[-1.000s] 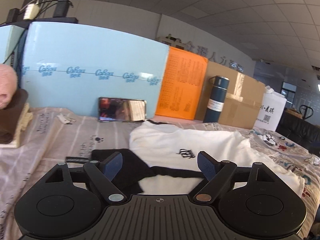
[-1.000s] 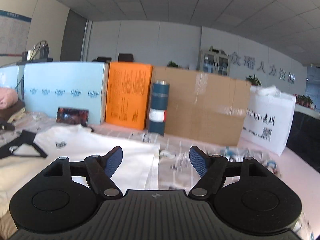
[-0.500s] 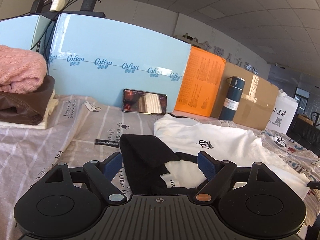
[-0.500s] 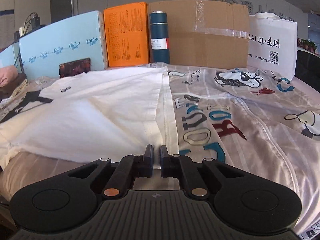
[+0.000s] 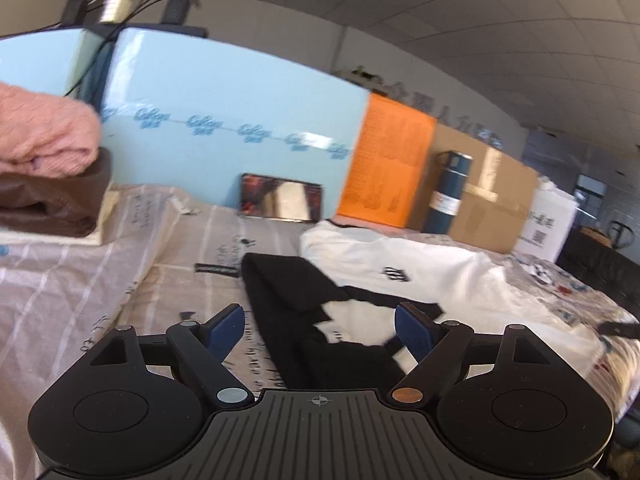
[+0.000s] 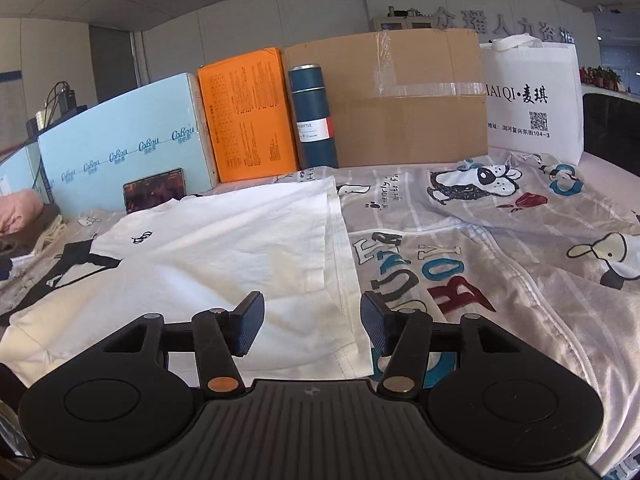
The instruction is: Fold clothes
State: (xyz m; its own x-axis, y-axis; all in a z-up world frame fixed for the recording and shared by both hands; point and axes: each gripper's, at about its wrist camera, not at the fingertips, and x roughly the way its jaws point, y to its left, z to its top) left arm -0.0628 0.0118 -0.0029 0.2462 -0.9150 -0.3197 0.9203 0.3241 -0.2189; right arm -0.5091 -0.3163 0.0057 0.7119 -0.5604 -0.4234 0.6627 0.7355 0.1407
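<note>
A white T-shirt (image 6: 224, 248) with black sleeves lies spread on the patterned bedsheet (image 6: 500, 280). Its hem corner (image 6: 352, 344) rests flat between the fingers of my right gripper (image 6: 312, 328), which is open with nothing held. In the left wrist view the same T-shirt (image 5: 432, 276) stretches to the right, and its black sleeve (image 5: 288, 292) lies crumpled just ahead of my left gripper (image 5: 320, 330). That gripper is open, its blue pads wide apart over the sleeve.
Along the back stand a light blue foam board (image 5: 224, 136), a phone (image 5: 280, 202), an orange box (image 6: 248, 116), a dark blue bottle (image 6: 314, 116), a cardboard box (image 6: 404, 96) and a white bag (image 6: 532, 92). Folded pink and brown clothes (image 5: 44, 168) are stacked far left.
My right gripper was shut on the shirt's hem half a second ago and has opened, leaving the hem on the bed. My left gripper shifted slightly over the black sleeve and stays open.
</note>
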